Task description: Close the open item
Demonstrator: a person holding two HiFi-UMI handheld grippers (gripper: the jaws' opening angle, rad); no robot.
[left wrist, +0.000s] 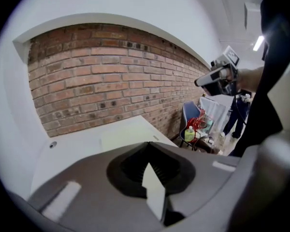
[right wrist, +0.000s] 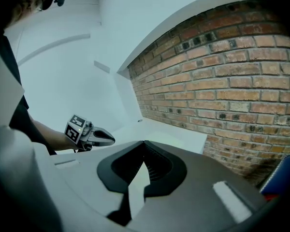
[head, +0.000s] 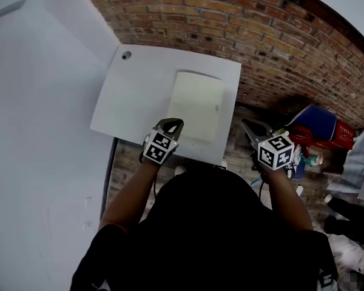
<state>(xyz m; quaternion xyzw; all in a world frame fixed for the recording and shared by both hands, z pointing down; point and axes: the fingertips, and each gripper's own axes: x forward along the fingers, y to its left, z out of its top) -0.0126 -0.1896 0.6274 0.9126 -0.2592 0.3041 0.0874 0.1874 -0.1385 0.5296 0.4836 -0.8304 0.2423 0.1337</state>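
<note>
A flat cream-coloured case [head: 196,105] lies shut on the white table [head: 127,102], against the brick wall. My left gripper [head: 173,125] hovers over the table's near edge, just short of the case's near left corner, with its jaws shut and nothing between them. In the left gripper view the case [left wrist: 125,134] lies beyond the closed jaw tips [left wrist: 147,144]. My right gripper [head: 247,124] hangs off the table's right side, over the floor, and its jaws meet at the tips [right wrist: 144,142] with nothing held. Each gripper shows in the other's view: left [right wrist: 111,139], right [left wrist: 198,82].
A brick wall [head: 242,29] runs behind the table and a white wall [head: 36,132] stands at the left. A cable hole [head: 127,55] sits in the table's far left corner. To the right, on the floor, are a blue chair [head: 315,117], red gear [head: 327,135] and a green bottle [left wrist: 189,133].
</note>
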